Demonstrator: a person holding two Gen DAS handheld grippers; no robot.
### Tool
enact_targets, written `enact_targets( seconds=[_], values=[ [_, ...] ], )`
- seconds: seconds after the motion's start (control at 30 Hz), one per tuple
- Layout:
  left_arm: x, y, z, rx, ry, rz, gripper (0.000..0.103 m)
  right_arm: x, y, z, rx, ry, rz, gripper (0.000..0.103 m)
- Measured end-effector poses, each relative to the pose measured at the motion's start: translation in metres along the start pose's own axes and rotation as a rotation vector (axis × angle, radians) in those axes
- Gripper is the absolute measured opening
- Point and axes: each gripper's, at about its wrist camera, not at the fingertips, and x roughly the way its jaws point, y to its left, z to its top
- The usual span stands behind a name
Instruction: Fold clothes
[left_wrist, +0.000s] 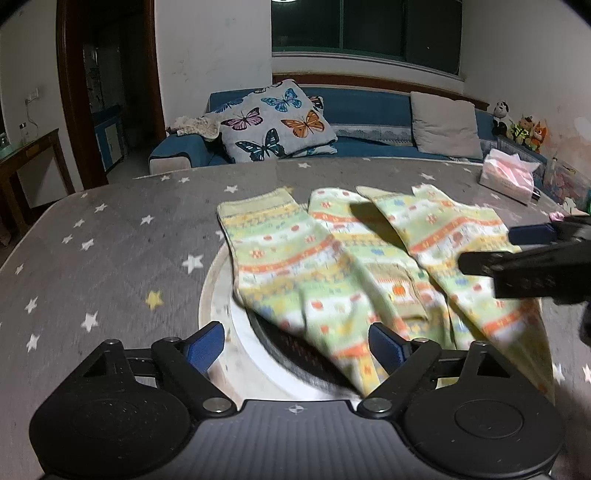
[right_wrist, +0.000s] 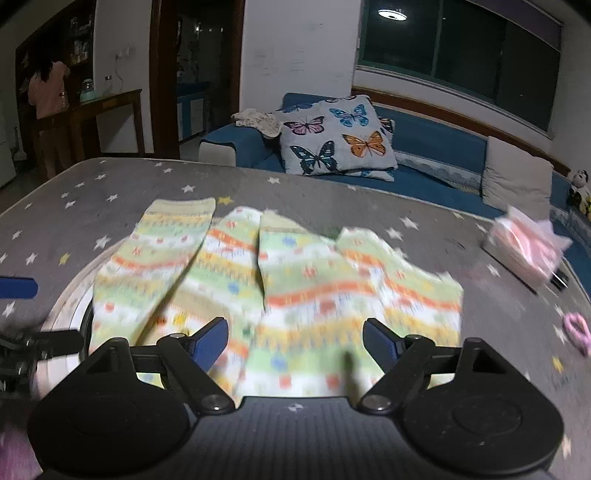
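Observation:
A pair of patterned pants (left_wrist: 332, 266) in light green, yellow and orange stripes lies spread on the grey star-print table cover (left_wrist: 110, 240); it also shows in the right wrist view (right_wrist: 295, 280). My left gripper (left_wrist: 297, 349) is open just above the near edge of the pants, empty. My right gripper (right_wrist: 295, 341) is open over the pants' near right part, empty. It also shows at the right edge of the left wrist view (left_wrist: 491, 249). One blue pad of the left gripper shows at the left edge of the right wrist view (right_wrist: 18, 288).
A round inset (left_wrist: 236, 332) in the table lies under the pants. A pink tissue pack (left_wrist: 508, 177) sits at the far right of the table, a pink hair tie (right_wrist: 576, 332) at the right. A blue sofa (left_wrist: 369, 110) with a butterfly cushion (left_wrist: 277, 122) stands behind the table.

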Motion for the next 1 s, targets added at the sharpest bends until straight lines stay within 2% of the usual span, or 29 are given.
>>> enact_targets(
  seconds=[0.23,0.33,0.43,0.5,0.53,0.57,0.67,0.8,1.0],
  values=[
    [0.025,0.007,0.031,-0.018,-0.001,-0.020,0.082,0.054,0.010,0.035,-0.057,0.008,-0.004,0.075],
    [0.040,0.009,0.043,-0.029,0.001,-0.026,0.082,0.074,0.016,0.037,-0.094,0.024,-0.018,0.066],
    [0.058,0.008,0.057,-0.032,0.005,-0.025,0.082,0.091,0.018,0.036,-0.139,0.042,-0.056,0.052],
    [0.071,0.007,0.067,-0.035,0.004,-0.024,0.082,0.096,0.014,0.034,-0.141,0.047,-0.074,0.033],
    [0.079,0.006,0.072,-0.036,0.003,-0.023,0.082,0.096,0.011,0.034,-0.135,0.048,-0.079,0.027],
    [0.086,0.005,0.076,-0.038,0.003,-0.018,0.081,0.096,0.008,0.033,-0.128,0.047,-0.084,0.018],
    [0.107,0.007,0.088,-0.051,0.004,0.003,0.080,0.083,-0.008,0.033,-0.095,0.029,-0.090,0.006],
    [0.136,0.016,0.106,-0.105,0.021,0.049,0.073,0.053,-0.035,0.031,-0.054,-0.012,-0.108,0.004],
    [0.165,0.021,0.125,-0.130,0.037,0.080,0.072,-0.003,-0.087,0.020,0.079,-0.067,-0.132,0.004]
  ],
)
